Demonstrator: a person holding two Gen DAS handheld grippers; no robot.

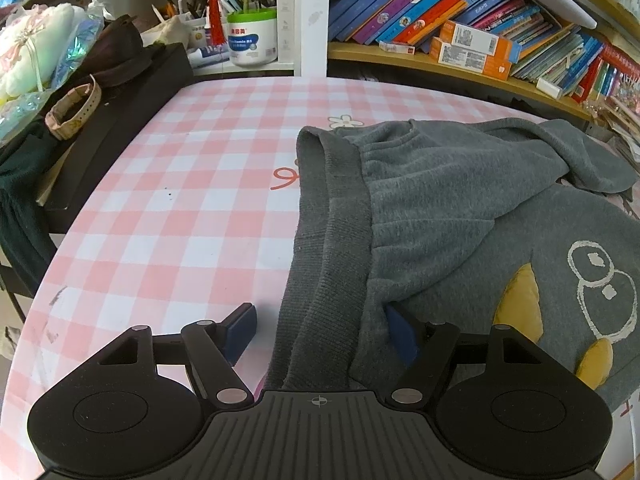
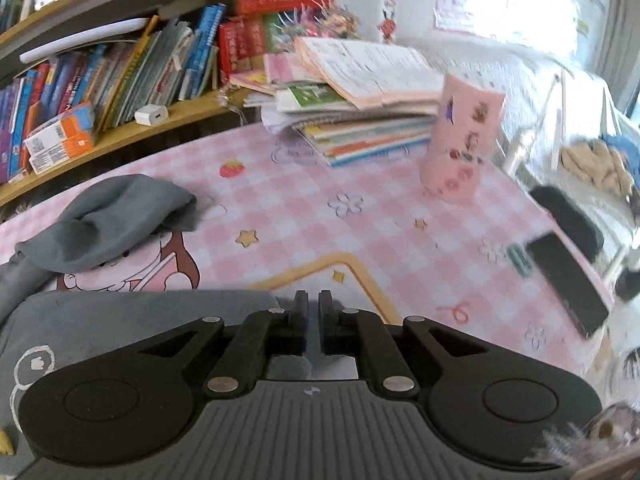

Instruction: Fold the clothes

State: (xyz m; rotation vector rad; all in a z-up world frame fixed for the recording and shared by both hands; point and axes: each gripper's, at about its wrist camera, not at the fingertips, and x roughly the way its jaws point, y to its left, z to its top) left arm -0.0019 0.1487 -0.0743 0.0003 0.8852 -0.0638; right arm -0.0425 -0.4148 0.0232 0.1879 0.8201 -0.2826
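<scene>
- While I hold my left gripper [image 1: 320,330] wide, straddling the grey sweatshirt's [image 1: 460,216] ribbed hem, pens fill a green-rimmed tub [image 1: 253,38]; its label is unreadable.
- The sweatshirt lies rumpled on the pink checked tablecloth [image 1: 180,168], with a white outline print and yellow patches.
- My right gripper [image 2: 313,304] is nearly closed; whether it pinches fabric, I cannot tell.

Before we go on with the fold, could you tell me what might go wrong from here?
1. The left gripper stands open astride the sweater hem, one pad buried in cloth; it may bunch layers.
2. The right gripper is nearly shut with no cloth visibly pinched, so it may lift nothing.
3. The cup stands close.
</scene>
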